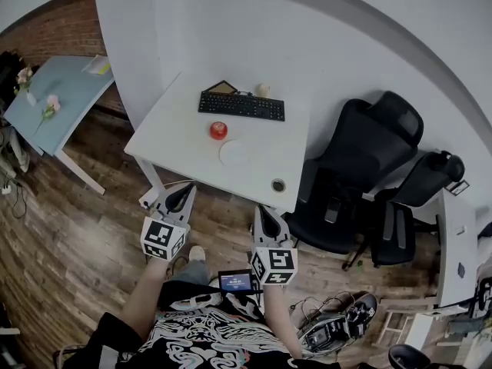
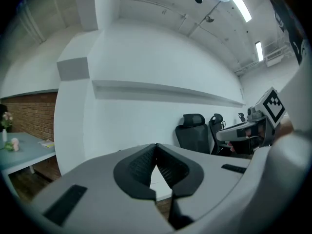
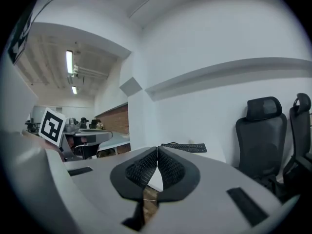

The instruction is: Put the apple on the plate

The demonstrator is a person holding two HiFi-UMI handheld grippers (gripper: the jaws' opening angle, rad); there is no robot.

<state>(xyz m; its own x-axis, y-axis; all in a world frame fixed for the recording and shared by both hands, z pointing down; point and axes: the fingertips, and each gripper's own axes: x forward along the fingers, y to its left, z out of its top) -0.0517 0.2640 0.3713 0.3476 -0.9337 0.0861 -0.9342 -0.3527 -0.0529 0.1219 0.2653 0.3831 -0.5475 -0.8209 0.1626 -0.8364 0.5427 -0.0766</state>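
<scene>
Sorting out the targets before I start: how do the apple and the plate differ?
The apple is red and rounded; the plate is white and flat. The apple sits nearer the keyboard, the plate nearer the front edge of the table. Both rest on it, close together, the plate empty.

Bright ceiling tubes (image 2: 241,6), fisheye bending, dark corners
</scene>
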